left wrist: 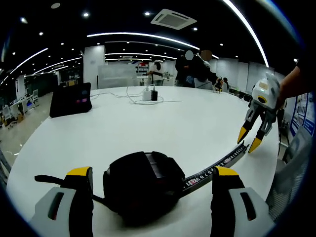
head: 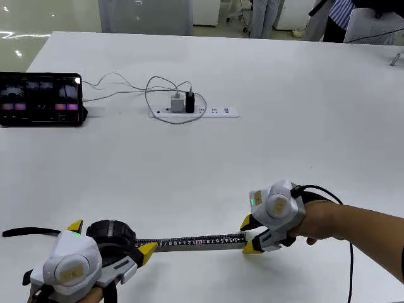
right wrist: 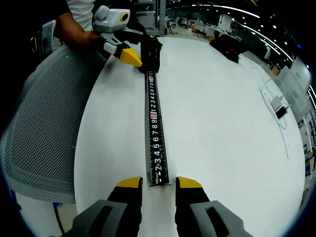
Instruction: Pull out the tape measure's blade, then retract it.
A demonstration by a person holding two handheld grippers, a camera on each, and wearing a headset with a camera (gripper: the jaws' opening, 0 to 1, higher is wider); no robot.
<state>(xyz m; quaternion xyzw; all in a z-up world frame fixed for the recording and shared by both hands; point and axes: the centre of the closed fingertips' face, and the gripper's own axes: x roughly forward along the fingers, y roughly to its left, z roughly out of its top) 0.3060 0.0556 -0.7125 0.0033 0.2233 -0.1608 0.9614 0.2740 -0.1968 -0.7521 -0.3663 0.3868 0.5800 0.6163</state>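
One white table (head: 265, 139) carries one tablet (head: 41, 99), one power strip (head: 218, 112) and one tape measure (left wrist: 143, 185), its blade (head: 196, 241) drawn out flat. Two grippers: the left gripper (head: 112, 238) stands wide, its jaws flanking the case with gaps showing. The right gripper (head: 249, 235) is narrowly parted around the blade's tip, and its forearm reaches in from the right edge.

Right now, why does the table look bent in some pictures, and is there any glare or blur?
Left gripper view: the fisheye lens bows the table edge and ceiling lights into arcs. Right gripper view: same bending, yet the blade numbers read sharp. Head view: straight lines, even light, glare on the floor top left.
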